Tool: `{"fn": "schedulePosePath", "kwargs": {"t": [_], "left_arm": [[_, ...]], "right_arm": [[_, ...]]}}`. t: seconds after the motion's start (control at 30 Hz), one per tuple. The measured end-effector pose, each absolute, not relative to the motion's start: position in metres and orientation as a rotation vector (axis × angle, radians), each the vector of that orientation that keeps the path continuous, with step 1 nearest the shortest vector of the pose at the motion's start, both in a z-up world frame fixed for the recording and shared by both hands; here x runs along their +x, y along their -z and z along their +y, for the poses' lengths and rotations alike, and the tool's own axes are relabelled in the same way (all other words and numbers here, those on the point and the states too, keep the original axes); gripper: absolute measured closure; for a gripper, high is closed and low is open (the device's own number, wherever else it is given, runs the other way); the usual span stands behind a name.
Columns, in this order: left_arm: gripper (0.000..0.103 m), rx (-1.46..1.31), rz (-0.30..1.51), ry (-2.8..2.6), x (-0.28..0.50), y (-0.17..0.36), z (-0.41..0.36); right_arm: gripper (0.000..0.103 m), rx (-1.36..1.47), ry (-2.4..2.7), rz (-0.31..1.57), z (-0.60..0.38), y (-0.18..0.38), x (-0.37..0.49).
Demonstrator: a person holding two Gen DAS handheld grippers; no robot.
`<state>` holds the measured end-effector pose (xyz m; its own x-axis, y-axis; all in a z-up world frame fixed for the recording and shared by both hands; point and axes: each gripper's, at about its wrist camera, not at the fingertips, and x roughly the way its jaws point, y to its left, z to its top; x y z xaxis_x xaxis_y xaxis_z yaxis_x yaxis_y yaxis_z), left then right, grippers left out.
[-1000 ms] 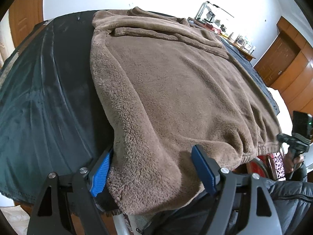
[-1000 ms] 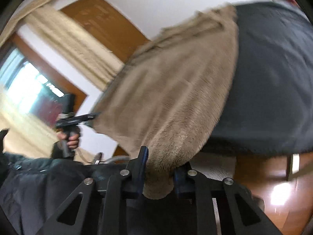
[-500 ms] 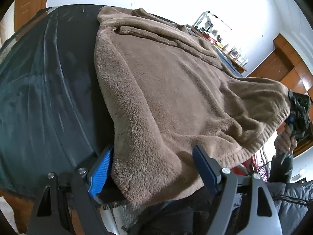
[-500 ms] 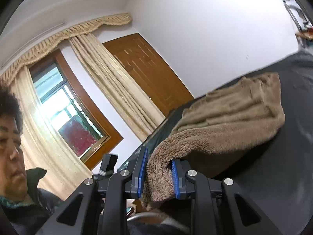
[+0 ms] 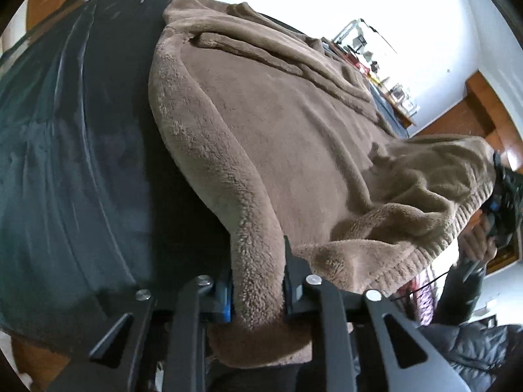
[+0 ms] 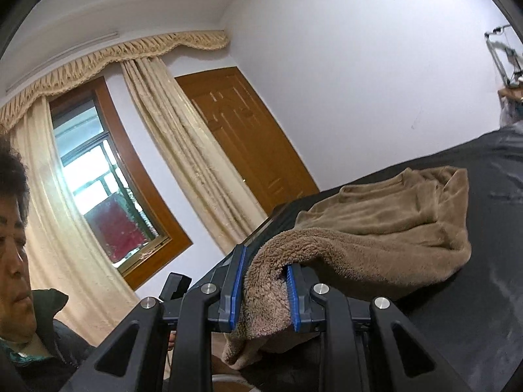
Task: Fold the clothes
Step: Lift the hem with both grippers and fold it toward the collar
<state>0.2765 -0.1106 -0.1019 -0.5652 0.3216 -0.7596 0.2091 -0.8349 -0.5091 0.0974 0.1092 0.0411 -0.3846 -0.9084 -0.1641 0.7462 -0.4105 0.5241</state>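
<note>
Left wrist view: the brown fleece garment (image 5: 287,137) is spread on the dark-covered tabletop (image 5: 72,150), its near hem clenched by left tongs (image 5: 256,289) and right tongs (image 6: 263,294); folding remains unfinished.

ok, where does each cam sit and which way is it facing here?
Left wrist: on the left gripper, facing along the brown fleece garment over the dark cover; the person's other hand shows.
Right wrist: on the right gripper, facing the door and window; the person's head shows.
Shared: garment, dark cover, each gripper clamping the hem.
</note>
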Motion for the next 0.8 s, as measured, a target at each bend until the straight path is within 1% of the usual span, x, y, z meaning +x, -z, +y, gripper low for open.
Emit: {"fn": "schedulePosePath", "kwargs": {"t": [0.07,0.17,0.4,0.63,0.8], "left_arm": [[0.082,-1.386,-0.935,-2.58,0.276,0.095,-0.117],[0.082,-1.23,-1.039,-2.61,0.278,0.073,-0.133],[0.082,-0.985,-1.096,-2.68,0.27,0.027,-0.154],[0.082,-0.97,-1.09,-2.683,0.244,0.014,-0.163],[0.082,-0.986,-1.094,-2.69,0.206,0.005,-0.174]], "right_arm": [[0.079,0.517,1.987,-0.446,0.11,-0.044,0.095],[0.079,0.51,2.038,-0.449,0.113,-0.047,0.089],[0.079,0.497,2.133,-0.471,0.12,-0.056,0.067],[0.079,0.499,2.219,-0.441,0.113,-0.062,0.051],[0.079,0.517,2.279,-0.44,0.108,-0.069,0.026]]}}
